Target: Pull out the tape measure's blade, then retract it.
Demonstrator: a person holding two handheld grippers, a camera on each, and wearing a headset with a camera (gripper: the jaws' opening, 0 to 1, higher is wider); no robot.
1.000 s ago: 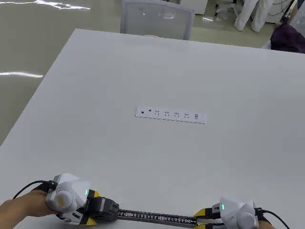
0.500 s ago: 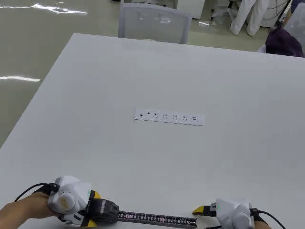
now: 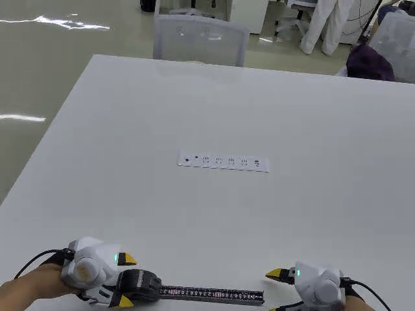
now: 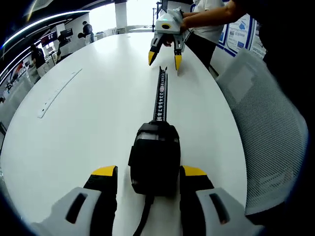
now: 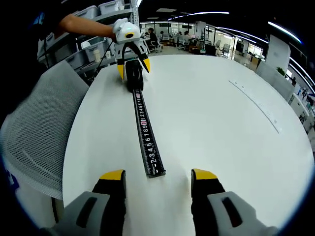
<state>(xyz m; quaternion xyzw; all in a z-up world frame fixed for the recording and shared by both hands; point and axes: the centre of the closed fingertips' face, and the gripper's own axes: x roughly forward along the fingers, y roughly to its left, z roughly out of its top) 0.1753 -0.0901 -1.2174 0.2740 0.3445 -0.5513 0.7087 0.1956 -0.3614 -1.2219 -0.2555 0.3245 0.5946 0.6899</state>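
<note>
— So, where is the tape measure?
— It is on the white desk, near the edge closest to the person. Its black case stands between the two jaws of the left hand-held gripper.
— Is it clamped?
— The yellow-tipped jaws lie close along both sides of the case, a moderate way apart. Whether they press on it, I cannot tell.
— And the blade?
— It is drawn out. It lies flat on the desk, dark with pale numbers, and runs straight from the case toward the right hand-held gripper.
— Does that one have hold of the end?
— No. Its jaws are spread wide with nothing in them. The blade's end rests on the desk between the two tips and touches neither.
— Anything else around?
— A white power strip lies near the middle of the desk, well apart from both hand-held grippers. A grey mesh chair stands at the far edge.
</note>
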